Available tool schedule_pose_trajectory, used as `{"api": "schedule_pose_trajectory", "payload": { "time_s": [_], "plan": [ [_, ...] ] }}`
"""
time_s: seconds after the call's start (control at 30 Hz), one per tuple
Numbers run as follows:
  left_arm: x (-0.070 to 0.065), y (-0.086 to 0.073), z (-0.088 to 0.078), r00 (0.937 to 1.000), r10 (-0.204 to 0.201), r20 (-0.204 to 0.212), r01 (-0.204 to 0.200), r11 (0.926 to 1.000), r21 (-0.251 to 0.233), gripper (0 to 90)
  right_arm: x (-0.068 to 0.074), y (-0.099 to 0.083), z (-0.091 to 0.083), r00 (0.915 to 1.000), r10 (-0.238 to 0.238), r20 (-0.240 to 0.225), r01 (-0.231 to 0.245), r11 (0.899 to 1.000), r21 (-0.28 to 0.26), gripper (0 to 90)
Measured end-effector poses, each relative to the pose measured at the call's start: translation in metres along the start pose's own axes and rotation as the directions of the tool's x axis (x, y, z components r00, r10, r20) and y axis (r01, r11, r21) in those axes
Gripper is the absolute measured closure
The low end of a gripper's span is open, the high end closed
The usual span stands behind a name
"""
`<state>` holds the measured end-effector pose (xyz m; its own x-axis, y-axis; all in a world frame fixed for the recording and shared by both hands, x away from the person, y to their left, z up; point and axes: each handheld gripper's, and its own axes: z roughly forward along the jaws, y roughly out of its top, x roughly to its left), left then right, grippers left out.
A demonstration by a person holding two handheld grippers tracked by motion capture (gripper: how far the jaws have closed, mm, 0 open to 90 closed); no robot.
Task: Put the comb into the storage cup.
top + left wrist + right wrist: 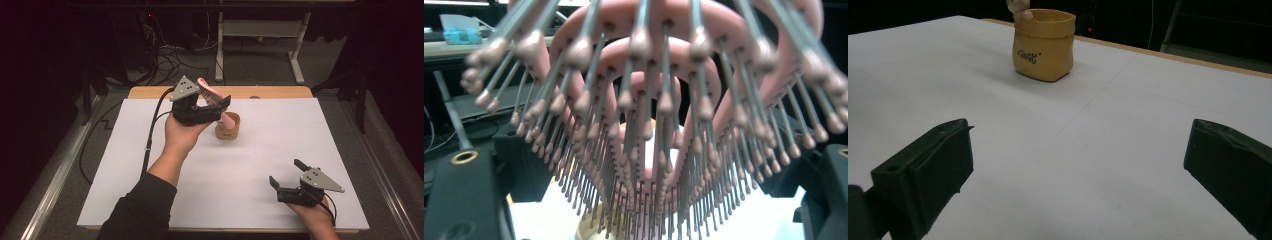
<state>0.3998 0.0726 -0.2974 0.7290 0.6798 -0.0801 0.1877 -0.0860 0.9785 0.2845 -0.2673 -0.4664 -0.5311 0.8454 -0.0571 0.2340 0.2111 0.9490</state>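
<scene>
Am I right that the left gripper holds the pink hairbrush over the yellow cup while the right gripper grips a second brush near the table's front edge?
Not quite: the right gripper holds nothing; the right gripper view shows its jaws wide apart over the bare table. The rest stands: the left gripper holds the hairbrush over the cup.
</scene>
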Motion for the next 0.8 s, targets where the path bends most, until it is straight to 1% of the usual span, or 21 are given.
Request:
{"api": "schedule_pose_trajectory", "payload": {
  "time_s": [0.1, 0.23, 0.43, 0.57, 0.63, 0.7, 0.8],
  "plan": [
    [0.000, 0.001, 0.007, 1.0000, -0.003, 0.003, 0.003, 1.0000, -0.002, 18.5, 0.000, 0.000, 0.000, 1.0000, -0.001, 0.003, 0.001, 1.000, 0.002, 0.3],
    [0.002, 0.002, 0.017, 0.9999, -0.006, -0.009, 0.006, 1.0000, 0.001, 18.5, -0.002, 0.000, -0.001, 1.0000, 0.006, 0.004, -0.006, 1.000, -0.004, 0.3],
    [0.011, 0.004, 0.027, 0.9994, -0.011, -0.031, 0.011, 0.9999, 0.009, 18.5, -0.002, -0.001, -0.001, 1.0000, 0.007, 0.004, -0.007, 1.000, -0.006, 0.3],
    [0.015, 0.001, 0.033, 0.9987, -0.019, -0.047, 0.020, 0.9997, 0.015, 18.4, -0.002, -0.001, -0.001, 1.0000, 0.008, -0.001, -0.008, 1.000, -0.005, 0.3],
    [0.017, -0.001, 0.036, 0.9987, -0.024, -0.046, 0.025, 0.9995, 0.019, 18.5, -0.002, -0.001, -0.001, 1.0000, 0.008, -0.003, -0.008, 1.000, -0.005, 0.3],
    [0.017, -0.004, 0.040, 0.9985, -0.017, -0.051, 0.018, 0.9995, 0.025, 18.5, -0.002, -0.001, 0.000, 0.9999, 0.011, -0.004, -0.011, 1.000, -0.004, 0.3],
    [0.018, -0.006, 0.045, 0.9984, -0.023, -0.052, 0.024, 0.9993, 0.028, 18.5, -0.002, -0.001, -0.001, 0.9999, 0.013, -0.002, -0.013, 1.000, -0.006, 0.3]
  ]
}}
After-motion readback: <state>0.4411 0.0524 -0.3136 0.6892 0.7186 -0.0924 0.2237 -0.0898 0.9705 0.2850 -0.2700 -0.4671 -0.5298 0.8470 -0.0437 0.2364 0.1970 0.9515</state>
